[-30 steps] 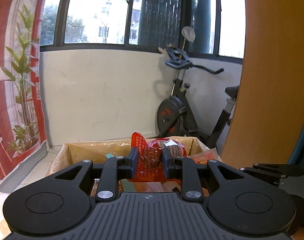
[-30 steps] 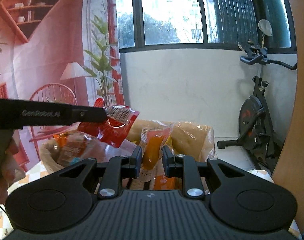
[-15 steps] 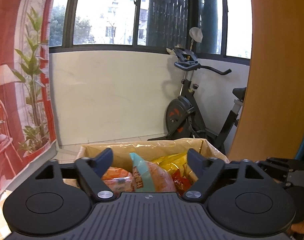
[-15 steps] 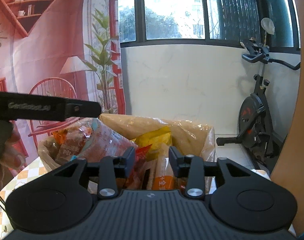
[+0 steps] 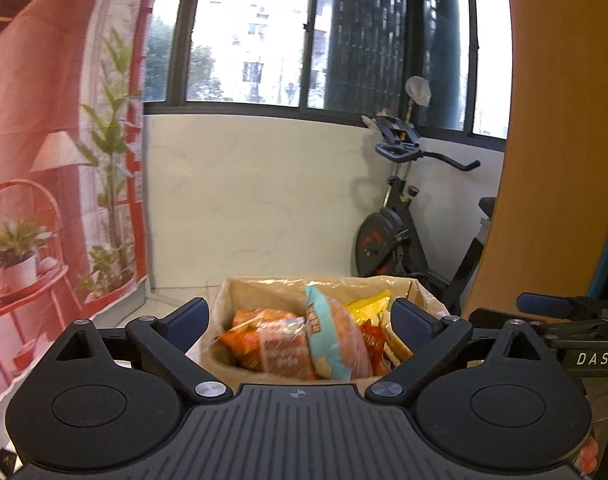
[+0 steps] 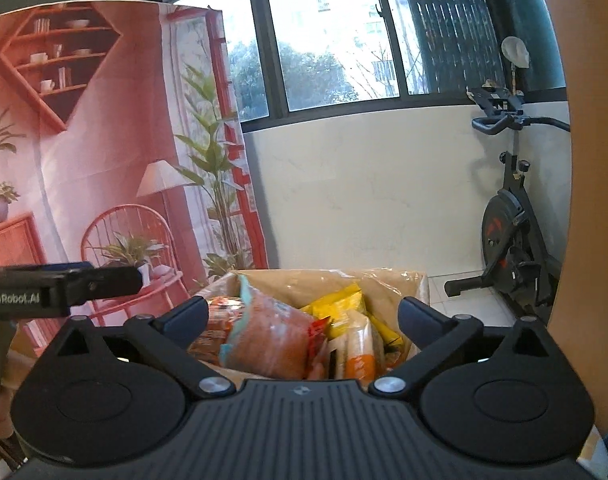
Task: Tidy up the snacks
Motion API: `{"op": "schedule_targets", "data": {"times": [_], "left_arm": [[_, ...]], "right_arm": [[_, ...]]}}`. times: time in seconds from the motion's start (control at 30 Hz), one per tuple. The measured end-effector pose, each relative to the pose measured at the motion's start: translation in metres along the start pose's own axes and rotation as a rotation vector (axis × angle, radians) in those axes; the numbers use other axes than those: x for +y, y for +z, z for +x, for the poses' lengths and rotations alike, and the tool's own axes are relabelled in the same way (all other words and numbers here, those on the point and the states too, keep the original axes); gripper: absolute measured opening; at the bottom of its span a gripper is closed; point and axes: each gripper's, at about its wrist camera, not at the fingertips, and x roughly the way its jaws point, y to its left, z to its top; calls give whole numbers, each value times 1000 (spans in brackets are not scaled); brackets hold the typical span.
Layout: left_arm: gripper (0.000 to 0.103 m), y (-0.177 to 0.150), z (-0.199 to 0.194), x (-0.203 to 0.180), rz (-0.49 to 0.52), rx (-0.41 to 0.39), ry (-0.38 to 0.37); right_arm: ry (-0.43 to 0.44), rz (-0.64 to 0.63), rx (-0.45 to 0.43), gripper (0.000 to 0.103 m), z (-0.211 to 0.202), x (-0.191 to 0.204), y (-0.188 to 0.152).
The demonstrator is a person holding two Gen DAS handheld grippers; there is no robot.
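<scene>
A cardboard box (image 5: pixel 264 288) lined with clear plastic stands ahead, full of snack packets. In the left wrist view I see an orange packet (image 5: pixel 260 332), a teal and brown bread bag (image 5: pixel 336 340) and a yellow packet (image 5: pixel 368 304). My left gripper (image 5: pixel 300 320) is open and empty just before the box. My right gripper (image 6: pixel 302 320) is open and empty before the same box (image 6: pixel 324 280), over the bread bag (image 6: pixel 268 336), a yellow packet (image 6: pixel 336 304) and an orange-and-white packet (image 6: pixel 356 348).
An exercise bike (image 5: pixel 400 232) stands behind the box by the white wall. A red printed backdrop (image 6: pixel 84 160) hangs on the left. A wooden panel (image 5: pixel 552 140) rises on the right. The other gripper shows at each view's edge (image 6: pixel 56 284).
Both grippers opened and dropped their packets, the left a red one and the right an orange one, into the box. Both have pulled back and now stand wide open.
</scene>
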Motion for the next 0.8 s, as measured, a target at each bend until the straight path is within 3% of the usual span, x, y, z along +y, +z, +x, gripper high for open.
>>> {"op": "schedule_targets", "data": {"times": [0.2, 0.43, 0.8], "left_arm": [[99, -5, -40, 0, 15, -7, 156], [99, -18, -89, 16, -62, -35, 108], [99, -42, -158, 8, -29, -94, 163]], "right_arm": [[-11, -47, -12, 103, -34, 27, -2], [-10, -69, -30, 103, -74, 58, -11], [-8, -87, -34, 103, -126, 94, -35]]}}
